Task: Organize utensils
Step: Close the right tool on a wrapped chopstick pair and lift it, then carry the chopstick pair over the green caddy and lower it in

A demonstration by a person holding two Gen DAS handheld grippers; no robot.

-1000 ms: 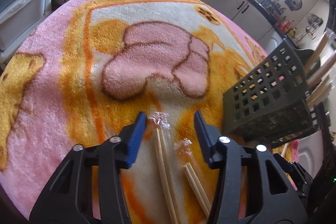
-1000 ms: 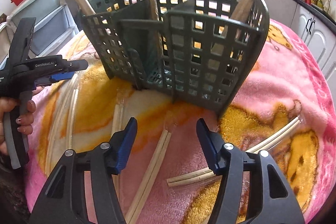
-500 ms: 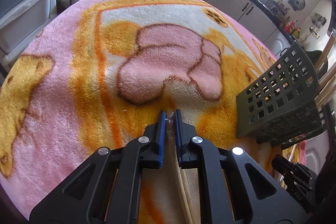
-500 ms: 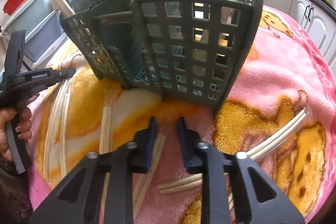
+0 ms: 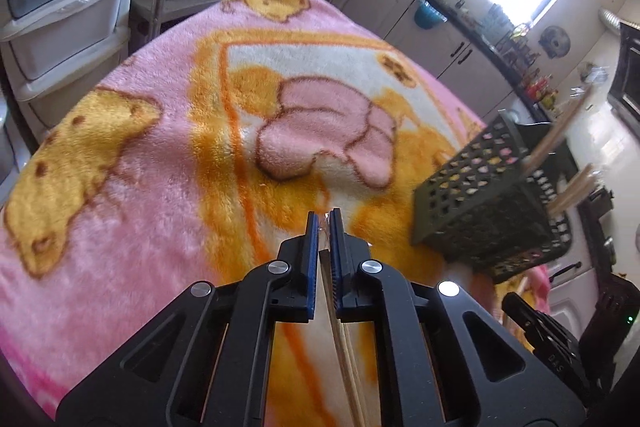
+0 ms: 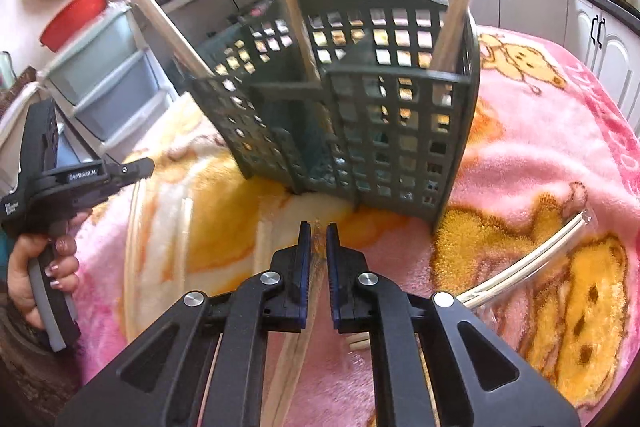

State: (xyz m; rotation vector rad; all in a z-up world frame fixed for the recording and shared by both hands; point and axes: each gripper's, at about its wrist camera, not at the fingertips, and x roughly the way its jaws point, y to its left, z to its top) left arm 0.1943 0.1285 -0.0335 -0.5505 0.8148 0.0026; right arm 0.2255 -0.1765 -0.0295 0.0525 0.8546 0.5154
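Wrapped wooden chopsticks (image 5: 340, 319) are sitting pinched in the left gripper (image 5: 324, 223), whose jaws have just been closing. Another wrapped pair (image 6: 308, 291) is sitting clamped in the right gripper (image 6: 315, 233), just before the dark green plastic lattice caddy (image 6: 384, 131) standing on the pink fleece blanket (image 6: 540, 155).

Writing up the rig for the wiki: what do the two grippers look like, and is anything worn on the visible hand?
Both alike: left gripper and right gripper have black plastic linkage arms with silver rivets and blue pads on the fingers. Seen from the right wrist, the left one has a pistol-style body lettered GenRobot.AI and a grey-edged grip. The hand wears pale nail polish; no sleeve visible.
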